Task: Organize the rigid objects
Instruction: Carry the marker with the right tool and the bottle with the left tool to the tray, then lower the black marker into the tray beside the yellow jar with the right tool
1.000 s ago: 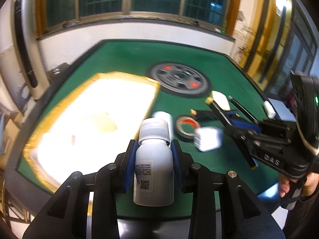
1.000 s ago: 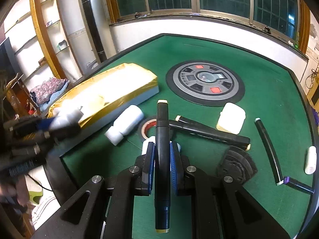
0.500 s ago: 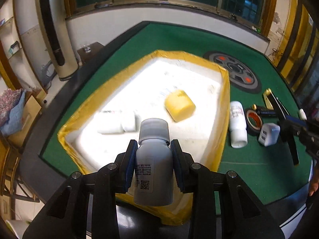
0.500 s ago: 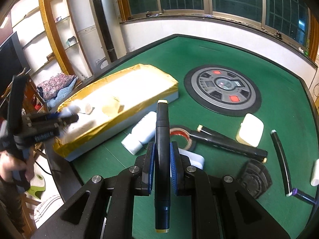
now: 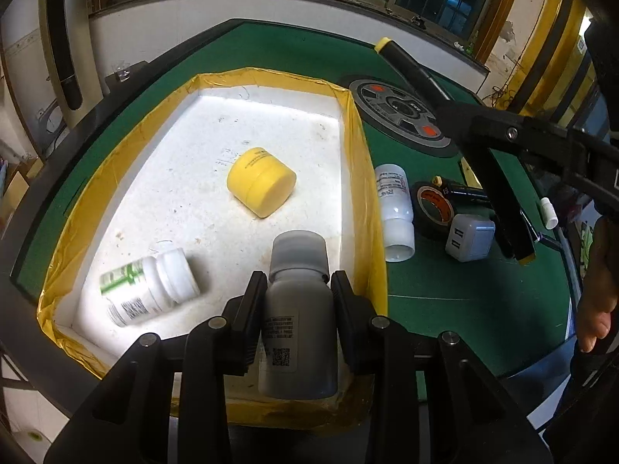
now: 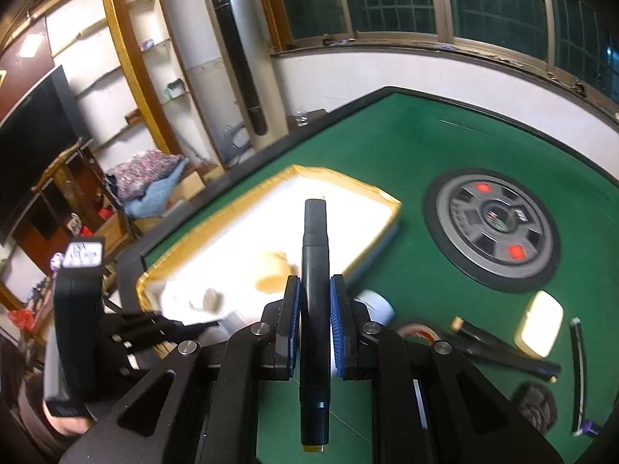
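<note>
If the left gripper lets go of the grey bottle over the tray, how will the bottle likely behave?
The grey bottle is round and smooth, so it will probably roll if it lands on its side, like the white bottle lying there. The tray wall should stop it. It looks like rigid plastic, so breaking seems unlikely.

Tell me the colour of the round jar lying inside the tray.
Yellow all over; the jar shows best in the left wrist view, on the white tray floor.

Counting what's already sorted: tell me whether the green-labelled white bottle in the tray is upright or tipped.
Tipped. The green-labelled bottle lies on its side on the tray floor, cap toward the yellow jar.
</note>
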